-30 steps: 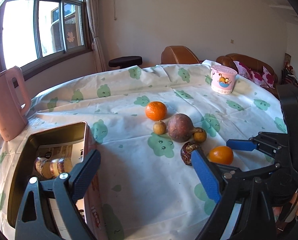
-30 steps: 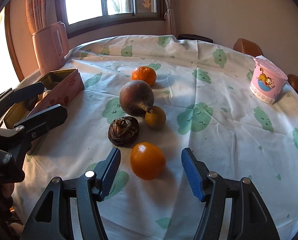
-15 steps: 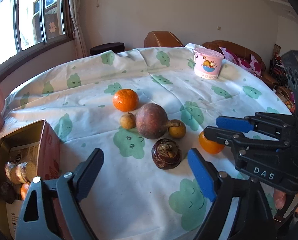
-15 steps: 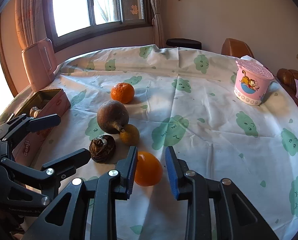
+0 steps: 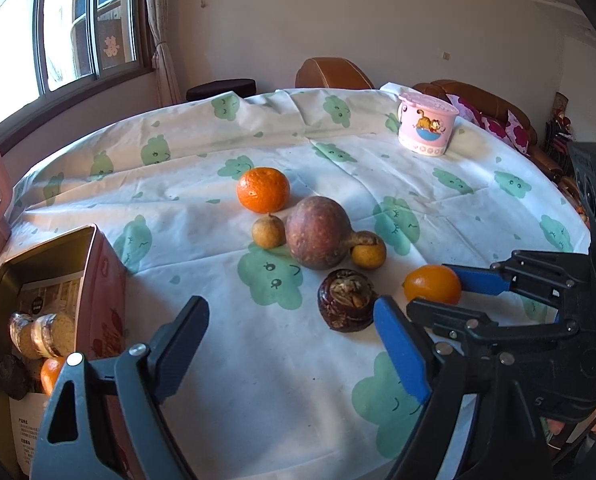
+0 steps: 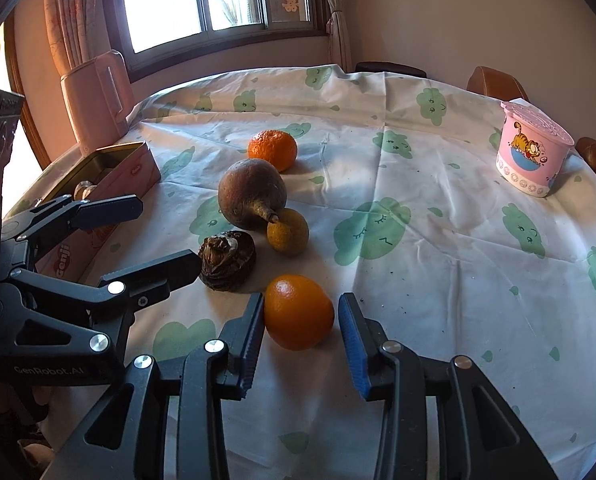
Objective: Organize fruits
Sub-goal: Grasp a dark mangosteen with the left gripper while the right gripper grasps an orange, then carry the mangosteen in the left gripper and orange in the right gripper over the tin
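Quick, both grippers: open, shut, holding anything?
Left gripper: open, empty.
Right gripper: jaws opening around the smooth orange fruit; no firm grip visible.

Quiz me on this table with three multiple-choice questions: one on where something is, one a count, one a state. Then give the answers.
1. The smooth orange lies:
A) on the window sill
B) between the fingers of the right gripper
C) on a chair

2. How many small yellow-brown fruits lie beside the big brown fruit?
A) one
B) two
C) four

3. The tin is:
A) shut
B) open, with things inside
C) upside down

Answers:
1. B: the jaws, now opening, flank it.
2. B: one lies on each side.
3. B: it has no lid on, and packets show inside.
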